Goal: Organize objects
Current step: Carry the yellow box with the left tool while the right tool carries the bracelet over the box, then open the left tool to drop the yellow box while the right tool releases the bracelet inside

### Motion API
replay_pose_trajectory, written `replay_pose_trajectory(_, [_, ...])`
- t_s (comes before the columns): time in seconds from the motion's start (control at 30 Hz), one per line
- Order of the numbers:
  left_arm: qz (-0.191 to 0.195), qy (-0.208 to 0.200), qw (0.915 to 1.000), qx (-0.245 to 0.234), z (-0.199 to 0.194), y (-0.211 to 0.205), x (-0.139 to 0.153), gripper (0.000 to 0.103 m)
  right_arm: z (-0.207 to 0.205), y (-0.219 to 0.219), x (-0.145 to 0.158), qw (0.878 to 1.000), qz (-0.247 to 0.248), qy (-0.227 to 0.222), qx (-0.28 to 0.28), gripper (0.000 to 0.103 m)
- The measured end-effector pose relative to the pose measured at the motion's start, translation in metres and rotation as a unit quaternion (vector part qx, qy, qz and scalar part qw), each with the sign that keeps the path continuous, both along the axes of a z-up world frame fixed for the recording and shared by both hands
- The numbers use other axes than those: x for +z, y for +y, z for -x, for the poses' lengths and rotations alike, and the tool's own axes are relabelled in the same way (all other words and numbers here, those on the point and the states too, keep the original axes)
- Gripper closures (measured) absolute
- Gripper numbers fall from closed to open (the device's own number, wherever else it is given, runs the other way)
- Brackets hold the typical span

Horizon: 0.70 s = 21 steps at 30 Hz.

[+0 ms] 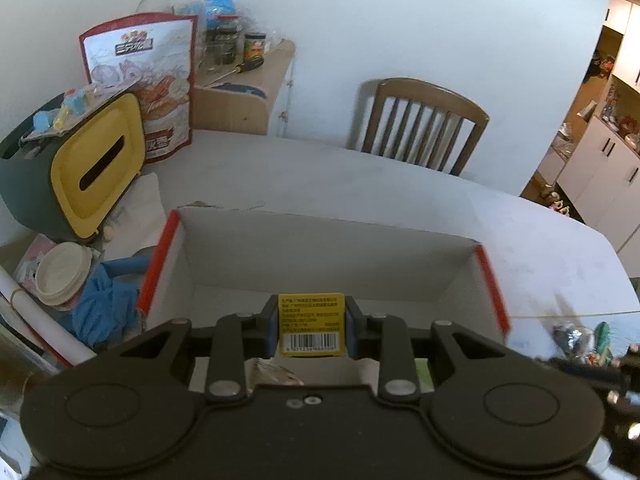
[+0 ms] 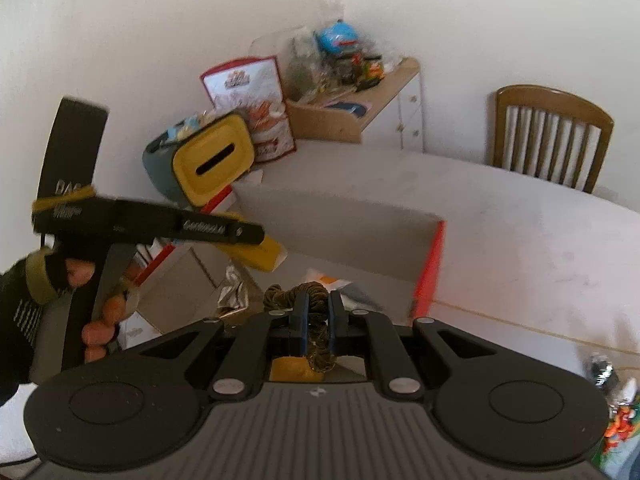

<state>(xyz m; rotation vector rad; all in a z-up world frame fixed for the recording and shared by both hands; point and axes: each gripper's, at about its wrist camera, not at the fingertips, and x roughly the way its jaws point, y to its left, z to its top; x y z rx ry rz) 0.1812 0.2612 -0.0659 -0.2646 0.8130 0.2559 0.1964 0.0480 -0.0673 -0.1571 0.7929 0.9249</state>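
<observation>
"Two things are in hand, neither put away yet. The yellow packet point(image 1: 311, 325), barcode side up, sits clamped between the pads of the left gripper point(image 1: 311, 326), held above the open cardboard box point(image 1: 320, 252) with the red edges."

"And the other side?"

"The right gripper point(image 2: 318, 320) has its jaws drawn close on a dark braided cord point(image 2: 298, 294), which loops out ahead of the fingertips and hangs down behind them. It too is over the box, nearer the front."

"Anything in the box already?"

"A few: the right wrist view shows a crinkled foil wrapper point(image 2: 234, 290) and some pale and orange paper pieces on its floor. So I judge the sorting is under way, not finished."

"What is left?"

"Both held items to release, I'd say, and more loose bits lie on the white table point(image 1: 400, 184) off to the right, among them a shiny wrapper point(image 1: 572, 334). The yellow-faced tissue box point(image 1: 96, 164), the snack bag point(image 1: 148, 80) and the blue cloth point(image 1: 108, 304) crowd the left side; whether they belong to the job I cannot tell."
</observation>
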Motion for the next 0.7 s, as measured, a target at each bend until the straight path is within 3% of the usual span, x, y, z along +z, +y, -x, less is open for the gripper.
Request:
replay_pose_trajectory(0.33, [-0.004,0.016,0.9998,-0.008,-0.018,0.016,-0.022,0.074,0.009,0.036,-0.035,0.999,0.031,0.025,0.027,0.094])
replay_pose_trajectory(0.7, [-0.014,0.064,0.9974,-0.029,-0.031,0.016,-0.051,0.074,0.007,0.041,-0.060,0.996,0.060,0.047,0.037,0.094])
